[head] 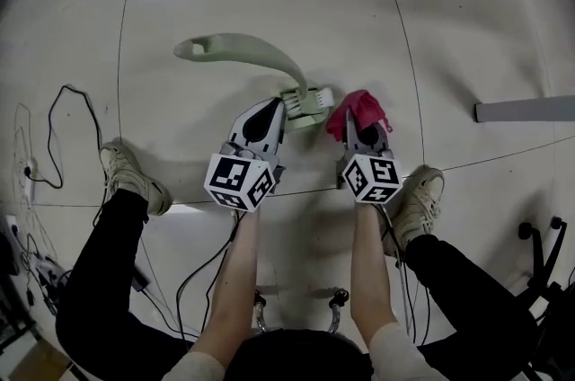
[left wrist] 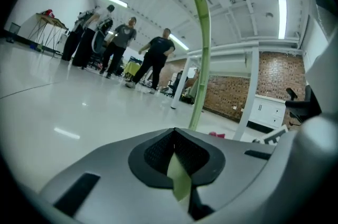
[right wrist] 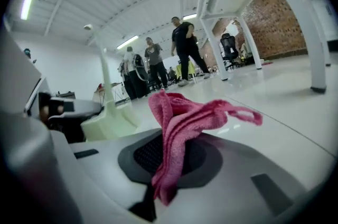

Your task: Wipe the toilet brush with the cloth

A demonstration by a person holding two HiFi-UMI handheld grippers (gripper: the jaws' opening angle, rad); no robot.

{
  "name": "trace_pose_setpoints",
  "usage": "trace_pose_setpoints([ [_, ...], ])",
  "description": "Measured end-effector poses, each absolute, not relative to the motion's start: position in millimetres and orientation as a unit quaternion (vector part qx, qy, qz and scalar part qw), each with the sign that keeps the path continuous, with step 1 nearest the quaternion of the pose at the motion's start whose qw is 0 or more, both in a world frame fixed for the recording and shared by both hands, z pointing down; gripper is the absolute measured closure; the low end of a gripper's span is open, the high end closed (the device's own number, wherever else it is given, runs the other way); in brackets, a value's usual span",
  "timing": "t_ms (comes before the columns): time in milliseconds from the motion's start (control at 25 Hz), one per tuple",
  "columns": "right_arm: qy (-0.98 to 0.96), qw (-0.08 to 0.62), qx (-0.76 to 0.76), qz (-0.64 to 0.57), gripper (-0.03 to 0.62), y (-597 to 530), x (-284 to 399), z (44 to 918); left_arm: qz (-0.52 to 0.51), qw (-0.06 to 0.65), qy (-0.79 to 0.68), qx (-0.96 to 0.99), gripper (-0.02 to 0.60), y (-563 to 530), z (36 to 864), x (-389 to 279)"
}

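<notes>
A pale green toilet brush (head: 256,56) lies low over the white floor, and its long curved handle sweeps up and left. My left gripper (head: 272,110) is shut on it close to the head (head: 310,101). In the left gripper view a green strip (left wrist: 179,178) is pinched in the jaws and the handle (left wrist: 203,48) rises beyond. My right gripper (head: 367,135) is shut on a pink cloth (head: 359,108), just right of the brush head. In the right gripper view the cloth (right wrist: 185,122) bunches out of the jaws, with the brush head (right wrist: 108,122) to its left.
The person's shoes (head: 130,177) (head: 418,199) flank the grippers on the glossy floor. Cables (head: 67,128) trail at the left. A grey bar (head: 526,110) lies on the right, and a chair base (head: 539,244) is lower right. Several people (left wrist: 153,59) stand far off.
</notes>
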State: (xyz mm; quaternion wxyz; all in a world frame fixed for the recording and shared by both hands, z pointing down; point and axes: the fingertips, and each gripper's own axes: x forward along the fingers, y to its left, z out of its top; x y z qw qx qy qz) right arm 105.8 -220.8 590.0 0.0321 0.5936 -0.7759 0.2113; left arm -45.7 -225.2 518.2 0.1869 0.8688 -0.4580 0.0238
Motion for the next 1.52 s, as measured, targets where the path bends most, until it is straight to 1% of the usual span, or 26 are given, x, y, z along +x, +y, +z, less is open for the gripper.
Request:
trace_pose_setpoints([
  [80, -0.772, -0.001, 0.599, 0.213, 0.562, -253.1, 120.4, 583.3, 0.027, 0.182, -0.455, 0.871, 0.577, -228.9, 517.8, -44.7],
  [200, -0.782, -0.042, 0.578, 0.231, 0.562, -279.9, 116.2, 575.3, 0.028, 0.182, -0.458, 0.87, 0.577, -229.7, 518.9, -47.2],
  [280, -0.788, -0.061, 0.56, 0.249, 0.562, -277.9, 105.3, 573.4, 0.025, 0.183, -0.461, 0.868, 0.577, -229.1, 519.1, -48.3],
  [400, -0.788, -0.07, 0.549, 0.268, 0.562, -257.2, 96.1, 577.2, 0.026, 0.184, -0.462, 0.867, 0.577, -229.2, 519.4, -47.7],
  [560, -0.784, -0.054, 0.553, 0.278, 0.562, -224.3, 93.6, 580.8, 0.03, 0.189, -0.46, 0.867, 0.577, -230.6, 519.4, -48.3],
  [680, -0.785, -0.019, 0.564, 0.255, 0.562, -191.0, 91.4, 571.8, 0.027, 0.199, -0.461, 0.864, 0.577, -229.4, 520.4, -47.4],
  [840, -0.837, 0.011, 0.5, 0.221, 0.562, -142.6, 34.2, 552.7, 0.026, 0.205, -0.462, 0.863, 0.577, -228.5, 519.9, -48.4],
  [960, -0.873, 0.036, 0.44, 0.208, 0.562, -128.6, -16.1, 558.3, 0.025, 0.202, -0.458, 0.865, 0.577, -228.8, 518.9, -48.6],
  [1120, -0.894, 0.063, 0.399, 0.195, 0.562, -133.1, -48.9, 568.5, 0.033, 0.194, -0.453, 0.869, 0.577, -228.5, 519.1, -47.9],
  [1240, -0.895, 0.067, 0.4, 0.185, 0.562, -141.2, -42.1, 567.9, 0.032, 0.19, -0.454, 0.87, 0.577, -229.3, 518.3, -47.6],
  [1440, -0.857, 0.048, 0.473, 0.199, 0.562, -159.3, 19.2, 572.8, 0.022, 0.19, -0.458, 0.868, 0.577, -229.9, 517.5, -48.8],
  [1520, -0.843, 0.05, 0.496, 0.201, 0.562, -166.9, 40.3, 578.1, 0.021, 0.191, -0.458, 0.868, 0.577, -229.9, 518.0, -48.9],
])
